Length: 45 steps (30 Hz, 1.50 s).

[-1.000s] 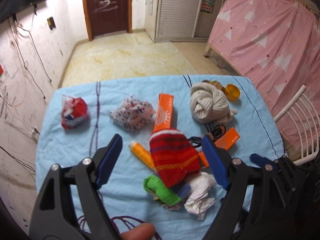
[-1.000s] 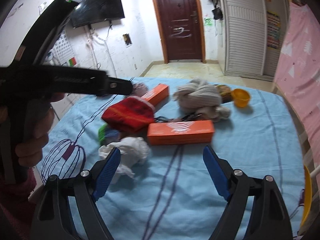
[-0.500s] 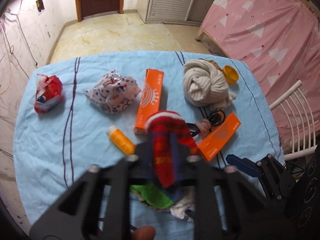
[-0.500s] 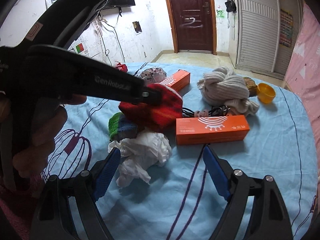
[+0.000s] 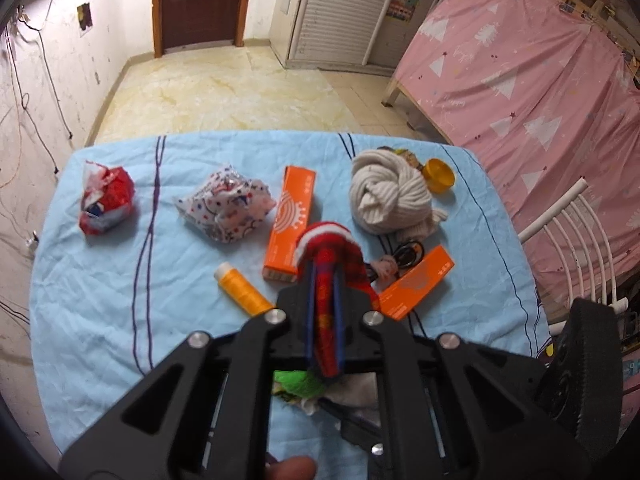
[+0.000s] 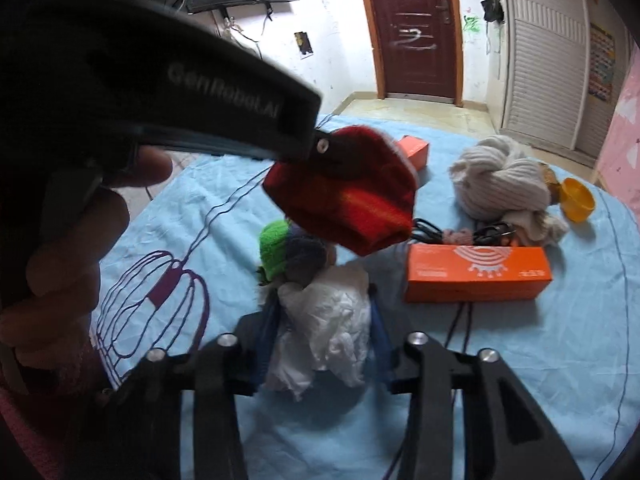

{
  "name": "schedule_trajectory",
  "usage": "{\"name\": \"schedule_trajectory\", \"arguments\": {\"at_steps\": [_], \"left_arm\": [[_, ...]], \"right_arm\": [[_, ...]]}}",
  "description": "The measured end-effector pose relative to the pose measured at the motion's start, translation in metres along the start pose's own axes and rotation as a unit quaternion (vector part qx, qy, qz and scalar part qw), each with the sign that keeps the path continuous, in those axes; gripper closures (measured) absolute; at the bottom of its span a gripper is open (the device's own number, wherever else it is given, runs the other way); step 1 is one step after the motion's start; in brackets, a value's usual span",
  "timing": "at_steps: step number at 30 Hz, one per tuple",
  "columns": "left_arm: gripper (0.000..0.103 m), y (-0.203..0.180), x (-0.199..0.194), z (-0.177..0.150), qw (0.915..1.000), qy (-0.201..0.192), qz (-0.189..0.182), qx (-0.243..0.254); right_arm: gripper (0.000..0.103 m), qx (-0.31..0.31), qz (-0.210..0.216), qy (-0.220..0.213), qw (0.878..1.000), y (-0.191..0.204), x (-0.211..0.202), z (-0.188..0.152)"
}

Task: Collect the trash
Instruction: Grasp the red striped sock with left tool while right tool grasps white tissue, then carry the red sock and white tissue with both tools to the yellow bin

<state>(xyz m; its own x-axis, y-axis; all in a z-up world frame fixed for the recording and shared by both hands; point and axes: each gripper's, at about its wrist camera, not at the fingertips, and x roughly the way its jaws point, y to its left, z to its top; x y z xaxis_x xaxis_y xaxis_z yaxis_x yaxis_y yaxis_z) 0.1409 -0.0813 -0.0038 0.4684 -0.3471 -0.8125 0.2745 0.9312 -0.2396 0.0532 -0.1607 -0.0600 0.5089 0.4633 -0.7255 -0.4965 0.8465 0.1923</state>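
Two grippers work over my widest surface, a wrinkled pale-blue cloth point(image 5: 100, 280) with thin purple line drawings that covers the table. Next in size comes a fat knot of cream ribbed knit point(image 5: 390, 194) near the far edge, soft and rope-like, with a small round yellow cup point(image 5: 439, 176) just beside it. Two long orange cardboard boxes follow, stiff and sharp-cornered: one point(image 5: 292, 216) lies lengthwise toward the door, the other point(image 6: 476, 276) lies crosswise close to my right side. My left gripper point(image 5: 325, 320) is clamped tight on a fuzzy red striped sock point(image 6: 348, 196) with a white cuff, which hangs clear above the cloth. My right gripper point(image 6: 322, 336) is closing, its blue pads pressing both sides of a crumpled white tissue wad point(image 6: 328, 328), thin and creased, lying on the cloth at the near edge. Touching the wad is a plush green and grey bundle point(image 6: 288, 252). Farther left sit a puffy dotted plastic wrapper point(image 5: 228, 208) and a crushed red wrapper point(image 5: 106, 200), glossy and crinkled. Smallest is a smooth orange thread spool point(image 5: 240, 294).
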Motion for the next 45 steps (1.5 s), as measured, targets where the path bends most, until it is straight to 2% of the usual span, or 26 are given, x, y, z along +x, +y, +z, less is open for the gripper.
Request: {"name": "schedule_trajectory", "arguments": {"at_steps": [9, 21, 31, 45], "left_arm": [[0.097, -0.012, -0.009, 0.002, 0.9999, -0.014, 0.002, 0.008], [0.097, -0.048, -0.014, 0.007, 0.9989, -0.026, 0.009, 0.037], [0.097, -0.097, -0.007, 0.007, 0.9971, -0.022, 0.012, 0.073], [0.097, -0.193, 0.021, 0.005, 0.9891, -0.004, 0.014, 0.147]], "right_arm": [[0.075, 0.017, 0.003, -0.028, 0.999, -0.008, -0.027, -0.009], [0.075, 0.074, -0.033, -0.08, 0.993, -0.068, -0.093, -0.038], [0.075, 0.108, -0.068, -0.12, 0.984, -0.116, -0.126, -0.044], [0.075, 0.163, -0.113, -0.163, 0.967, -0.182, -0.177, -0.083]]}}
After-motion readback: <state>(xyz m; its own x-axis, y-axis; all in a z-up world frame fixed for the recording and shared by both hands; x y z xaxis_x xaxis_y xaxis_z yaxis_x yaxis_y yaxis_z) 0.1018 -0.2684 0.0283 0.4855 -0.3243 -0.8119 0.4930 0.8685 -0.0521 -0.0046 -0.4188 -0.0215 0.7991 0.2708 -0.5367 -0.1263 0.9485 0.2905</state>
